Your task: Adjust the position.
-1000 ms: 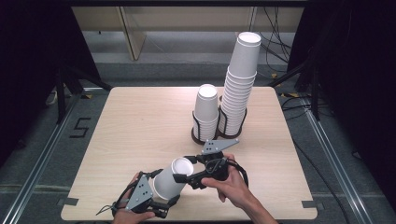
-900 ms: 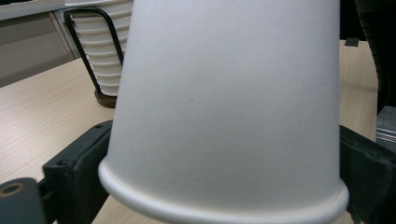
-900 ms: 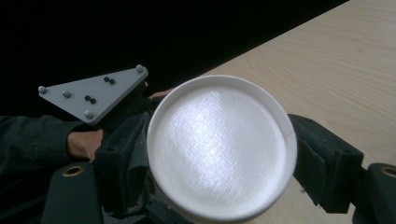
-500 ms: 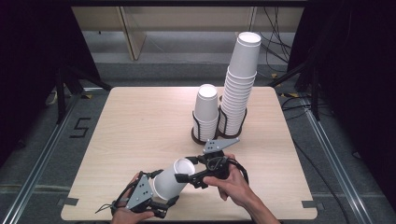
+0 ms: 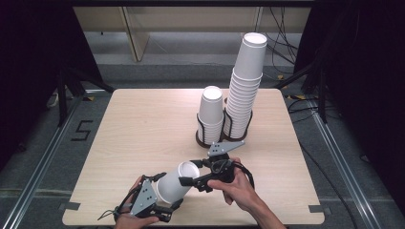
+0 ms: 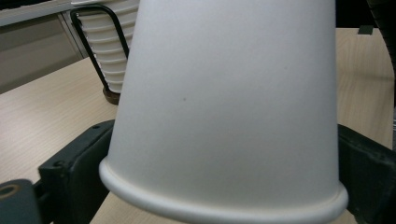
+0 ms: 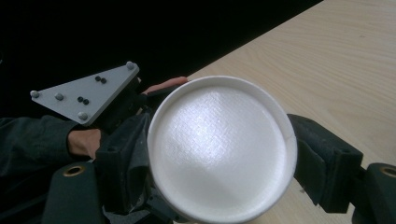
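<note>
the paper cup [image 5: 175, 182] hangs sideways above the near bench [image 5: 143, 129], left tongs [image 5: 160, 206] clamped on its rim end, right tongs [image 5: 191, 181] clamped at its base; next, you likely pull nested cups apart.

The wooden table [image 5: 143, 129] is evenly lit from above, while its surroundings are left in near darkness. A soft sheen is seen on the paper cup [image 7: 222, 149]. The high view is rendered slightly soft.

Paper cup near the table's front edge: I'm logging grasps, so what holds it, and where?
Both grippers: the left gripper clamps the paper cup near its rim end, the right gripper at its base end.
</note>
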The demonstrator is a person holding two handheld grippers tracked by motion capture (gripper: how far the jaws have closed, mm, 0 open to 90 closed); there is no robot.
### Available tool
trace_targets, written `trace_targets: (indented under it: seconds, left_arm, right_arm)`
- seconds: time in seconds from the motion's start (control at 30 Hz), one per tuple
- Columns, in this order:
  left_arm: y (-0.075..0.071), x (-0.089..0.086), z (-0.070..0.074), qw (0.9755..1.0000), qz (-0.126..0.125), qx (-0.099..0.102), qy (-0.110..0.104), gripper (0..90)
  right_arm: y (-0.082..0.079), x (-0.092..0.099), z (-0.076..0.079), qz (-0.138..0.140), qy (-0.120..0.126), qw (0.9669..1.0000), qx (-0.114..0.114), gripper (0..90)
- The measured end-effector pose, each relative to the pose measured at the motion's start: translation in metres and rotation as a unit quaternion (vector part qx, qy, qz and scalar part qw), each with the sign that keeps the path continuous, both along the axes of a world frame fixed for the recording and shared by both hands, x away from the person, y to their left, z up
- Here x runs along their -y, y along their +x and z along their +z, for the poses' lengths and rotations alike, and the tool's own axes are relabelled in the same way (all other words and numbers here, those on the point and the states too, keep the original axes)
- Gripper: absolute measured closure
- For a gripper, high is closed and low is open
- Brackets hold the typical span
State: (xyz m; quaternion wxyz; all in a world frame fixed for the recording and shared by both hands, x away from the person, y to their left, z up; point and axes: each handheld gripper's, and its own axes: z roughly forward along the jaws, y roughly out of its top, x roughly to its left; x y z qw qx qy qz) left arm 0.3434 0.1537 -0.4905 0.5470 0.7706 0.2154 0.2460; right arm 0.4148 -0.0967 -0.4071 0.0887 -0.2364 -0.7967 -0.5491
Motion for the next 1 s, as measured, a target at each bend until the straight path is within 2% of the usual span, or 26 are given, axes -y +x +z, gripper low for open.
trace_targets:
  seconds: [0.07, 0.1, 0.13, 0.17, 0.2, 0.23, 0.27, 0.3, 0.33, 0.4, 0.47, 0.5, 0.53, 0.57, 0.6, 0.63, 0.7, 0.73, 0.77, 0.83, 0.87, 0.9, 0.93, 0.97, 1.0]
  left_arm:
    - [0.0, -0.001, 0.001, 1.0, -0.003, -0.003, 0.007, 8.2]
    - [0.0, -0.002, 0.002, 0.9999, -0.003, -0.007, 0.009, 8.2]
    - [0.0, -0.002, 0.002, 0.9999, -0.001, -0.008, 0.009, 10.1]
    - [0.001, -0.002, 0.002, 0.9998, -0.002, -0.011, 0.015, 10.7]
    - [0.001, -0.002, 0.002, 0.9998, -0.002, -0.011, 0.015, 11.4]
    - [0.002, -0.003, 0.001, 0.9997, -0.002, -0.013, 0.022, 12.1]
    - [0.002, -0.003, 0.001, 0.9996, -0.001, -0.017, 0.024, 12.6]
    - [0.002, -0.003, 0.001, 0.9996, -0.001, -0.017, 0.024, 13.3]
    - [0.002, -0.004, 0.001, 0.9992, -0.004, -0.024, 0.034, 13.8]
    - [0.003, -0.005, 0.001, 0.9989, -0.005, -0.025, 0.039, 14.0]
    - [0.004, -0.006, 0.002, 0.9983, -0.01, -0.029, 0.049, 14.5]
    - [0.004, -0.006, 0.002, 0.9983, -0.01, -0.029, 0.049, 14.8]
    - [0.004, -0.007, 0.003, 0.9979, -0.01, -0.033, 0.056, 14.8]
    - [0.003, -0.007, 0.003, 0.9978, -0.011, -0.034, 0.055, 15.1]
    - [0.003, -0.007, 0.004, 0.9973, -0.015, -0.039, 0.061, 15.4]
    - [0.003, -0.007, 0.005, 0.9968, -0.018, -0.041, 0.066, 15.7]
    - [0.003, -0.006, 0.005, 0.9956, -0.024, -0.047, 0.078, 16.0]
    - [0.003, -0.006, 0.005, 0.9949, -0.027, -0.049, 0.084, 15.9]
    - [0.003, -0.005, 0.007, 0.9934, -0.031, -0.054, 0.096, 15.9]
    - [0.002, -0.005, 0.008, 0.9935, -0.032, -0.06, 0.091, 15.9]
    - [0.001, -0.004, 0.009, 0.9924, -0.036, -0.062, 0.1, 15.9]
    - [0.0, -0.003, 0.011, 0.9898, -0.043, -0.066, 0.118, 15.9]
    - [0.0, -0.003, 0.011, 0.9898, -0.043, -0.066, 0.118, 15.9]
    - [0.0, -0.002, 0.011, 0.9886, -0.05, -0.067, 0.125, 15.9]
    - [0.0, -0.001, 0.011, 0.9882, -0.049, -0.069, 0.128, 15.8]
  right_arm:
    - [0.001, 0.0, -0.001, 0.0, -0.002, 1.0, 0.002, 26.0]
    - [0.001, 0.0, -0.001, 0.004, 0.003, 1.0, -0.005, 25.7]
    - [0.001, 0.0, -0.001, -0.001, -0.003, 0.9999, -0.011, 25.0]
    - [0.002, 0.0, -0.001, 0.004, -0.002, 1.0, -0.001, 24.7]
    - [0.002, 0.0, -0.001, 0.004, -0.002, 1.0, -0.001, 24.7]
    - [0.001, -0.001, 0.0, 0.003, -0.023, 0.9997, 0.011, 23.7]
    - [0.0, -0.001, 0.001, -0.001, -0.031, 0.9992, 0.027, 22.7]
    - [0.0, -0.001, 0.001, -0.001, -0.031, 0.9992, 0.027, 22.7]
    - [-0.001, -0.001, 0.003, 0.007, -0.055, 0.9975, 0.043, 19.5]
    - [-0.002, -0.001, 0.004, 0.005, -0.062, 0.9972, 0.041, 18.8]
    - [-0.002, 0.0, 0.009, 0.014, -0.085, 0.994, 0.067, 16.1]
    - [-0.002, 0.0, 0.009, 0.014, -0.085, 0.994, 0.067, 16.1]
    - [-0.003, 0.001, 0.011, 0.012, -0.097, 0.992, 0.08, 16.2]
    - [-0.004, 0.002, 0.013, 0.009, -0.104, 0.9913, 0.081, 16.1]
    - [-0.006, 0.003, 0.015, 0.005, -0.106, 0.9913, 0.078, 16.1]
    - [-0.004, 0.005, 0.017, 0.013, -0.106, 0.9904, 0.087, 16.1]
    - [-0.005, 0.008, 0.022, 0.015, -0.115, 0.9883, 0.1, 16.2]
    - [-0.005, 0.008, 0.023, 0.014, -0.115, 0.9868, 0.114, 16.2]
    - [-0.006, 0.009, 0.025, 0.009, -0.113, 0.987, 0.113, 16.2]
    - [-0.006, 0.01, 0.027, 0.009, -0.114, 0.9868, 0.115, 16.1]
    - [-0.007, 0.011, 0.029, 0.007, -0.115, 0.9872, 0.11, 16.1]
    - [-0.008, 0.012, 0.031, 0.016, -0.125, 0.985, 0.119, 16.1]
    - [-0.01, 0.011, 0.032, 0.019, -0.132, 0.9832, 0.124, 16.4]
    - [-0.01, 0.011, 0.032, 0.019, -0.132, 0.9832, 0.124, 16.4]
    - [-0.013, 0.01, 0.034, 0.027, -0.149, 0.9787, 0.138, 17.3]
